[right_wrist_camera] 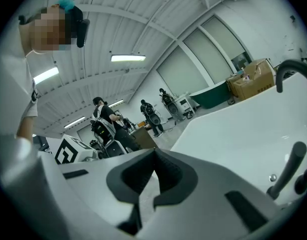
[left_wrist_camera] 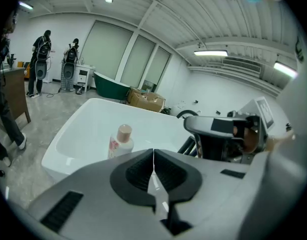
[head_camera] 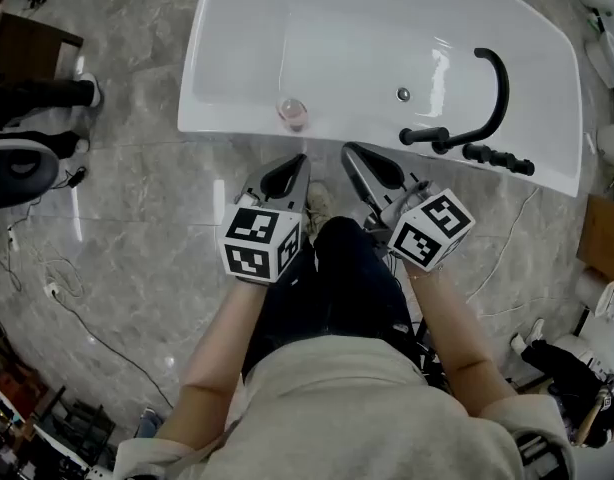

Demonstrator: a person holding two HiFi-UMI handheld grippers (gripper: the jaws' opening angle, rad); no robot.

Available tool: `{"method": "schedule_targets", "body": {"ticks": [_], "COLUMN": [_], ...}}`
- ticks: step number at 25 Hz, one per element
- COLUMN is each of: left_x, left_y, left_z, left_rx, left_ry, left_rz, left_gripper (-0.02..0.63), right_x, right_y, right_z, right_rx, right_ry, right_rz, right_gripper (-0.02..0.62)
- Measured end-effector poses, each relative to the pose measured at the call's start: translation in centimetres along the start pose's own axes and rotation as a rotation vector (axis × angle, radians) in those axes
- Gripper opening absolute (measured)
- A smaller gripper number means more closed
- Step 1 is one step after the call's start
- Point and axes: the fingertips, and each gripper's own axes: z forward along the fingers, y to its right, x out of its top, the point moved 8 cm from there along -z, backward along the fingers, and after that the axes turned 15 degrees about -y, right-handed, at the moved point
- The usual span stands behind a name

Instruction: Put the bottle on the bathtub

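Bathtub [head_camera: 227, 123]: white and glossy, lying across the far side of the scene, with a black tap [head_camera: 497, 78] at its right end. Grey tiled floor [head_camera: 137, 218] runs along its near side.

Left gripper [head_camera: 299, 160]: jaws pressed together with nothing between them, tips aimed at the tub's near rim. Right gripper [head_camera: 349, 150]: jaws also pressed together and empty, just right of the left one.

Bottle [head_camera: 293, 113]: upright on the near rim with its pale cap up, and nothing holds it. The placement looks done.

Risks, judged from this layout:
- The rim is narrow and slick. How close the bottle's base sits to the outer edge is unclear, because the head view foreshortens it.
- A forward nudge from the left gripper, the nearer one, could tip the bottle into the basin. A sideways swipe could send it to the floor.
- With both pairs of jaws closed, neither gripper could catch it.

Bottle relative to the jaws:
- In the left gripper view the bottle [left_wrist_camera: 121, 141] stands beyond the closed tips and slightly to their left, apart from them.
- It is further from the right gripper, off to its left, and does not appear in the right gripper view.
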Motion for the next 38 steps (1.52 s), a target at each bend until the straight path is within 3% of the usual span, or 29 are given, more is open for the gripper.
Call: {"method": "schedule_targets", "body": {"ticks": [3,9,12,16,26,38], "left_x": [1.2,2.8,3.2,3.9,4.7,4.3], "left_y": [1.3,2.2,2.8,3.1,3.2,3.9], "left_z": [-1.3,-4.2,-5.6,-7.2,-9.4,-9.6], "left_rx": [-0.019,-0.028,-0.015,0.038,0.02,0.043], "left_ry": [0.016,0.061,0.079,0.092,0.125,0.123], "left_rz": [0.016,-0.026,0.002,0.042,0.051,0.044], "left_gripper": [0.009,0.009,0.009,0.008,0.009,0.009], "right_x": [1.4,3.8,4.5,5.2,5.7,5.1], "right_y": [-1.3,-3.7,-5.0,-6.7,-9.1,-8.9], "right_z": [-0.4,-0.8,-1.6,-2.4,-2.5,-3.4], "right_rx": [0.003,0.015,0.009,0.008,-0.033,-0.05], "right_ry": [0.0,-0.058,-0.046,-0.025,-0.024,-0.021], "right_rz": [-0.041,-0.136,-0.158,-0.145,-0.145,-0.167], "right_gripper": [-0.002,-0.001,0.0,0.0,-0.002,0.0]}}
